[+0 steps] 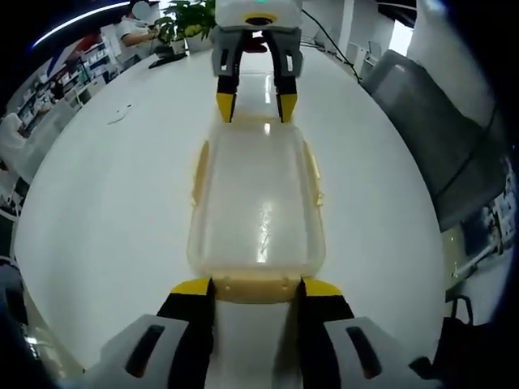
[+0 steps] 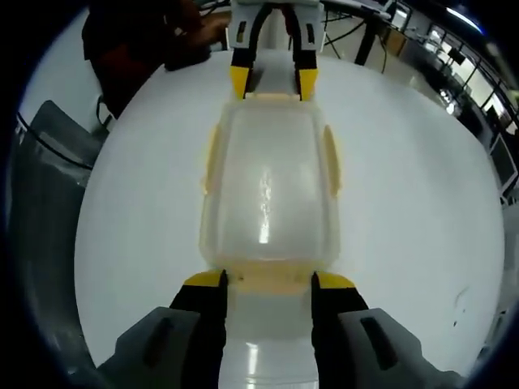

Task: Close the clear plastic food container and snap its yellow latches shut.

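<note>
Container, one, clear, lid down, mid white counter, bare surface all round. Yellow latches: one per long side, one at each end. Left gripper fingers apart, straddling near end latch; right gripper same at opposite end, tips touching rim.

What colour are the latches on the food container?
Yellow latches on the container, clearest in the right gripper view.

I work in an open office: my big white desk has grey chairs beside it, a potted plant at its far end, a seated person there, and shelves behind.
</note>
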